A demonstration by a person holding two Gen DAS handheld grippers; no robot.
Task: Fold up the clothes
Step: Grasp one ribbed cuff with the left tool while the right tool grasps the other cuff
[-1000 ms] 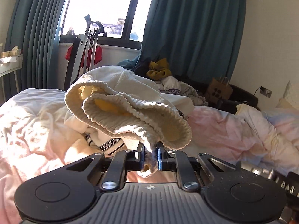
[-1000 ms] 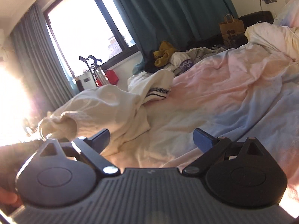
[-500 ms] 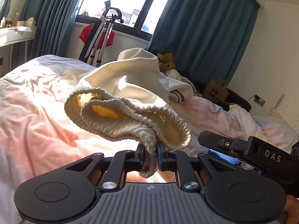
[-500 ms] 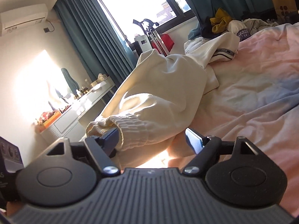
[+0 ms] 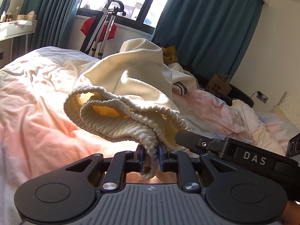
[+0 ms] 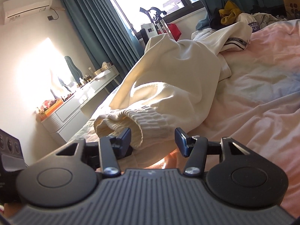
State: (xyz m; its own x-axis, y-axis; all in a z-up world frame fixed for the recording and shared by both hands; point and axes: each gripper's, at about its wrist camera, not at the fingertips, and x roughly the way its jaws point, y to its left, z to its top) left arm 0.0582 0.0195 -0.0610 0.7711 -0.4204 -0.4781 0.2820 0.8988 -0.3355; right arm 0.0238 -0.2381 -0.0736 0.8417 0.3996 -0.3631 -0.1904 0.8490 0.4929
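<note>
Sunlit bed [image 5: 37, 101], cream garment [image 5: 138, 86] heaped across. Left gripper [image 5: 151, 154] pinching ribbed waistband [image 5: 131, 125]; right gripper [image 6: 152, 140] half-spread, just been closing around waistband, not yet pressing. Risk: closing on one layer only, skewing fold.

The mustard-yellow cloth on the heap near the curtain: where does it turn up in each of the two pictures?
Left wrist view: the mustard-yellow cloth sits just above centre, peeking out behind the raised cream garment.
Right wrist view: it lies near the top right, on the clothes pile under the window.
Shared landmark: the brown paper bag, to its right in both views.
</note>
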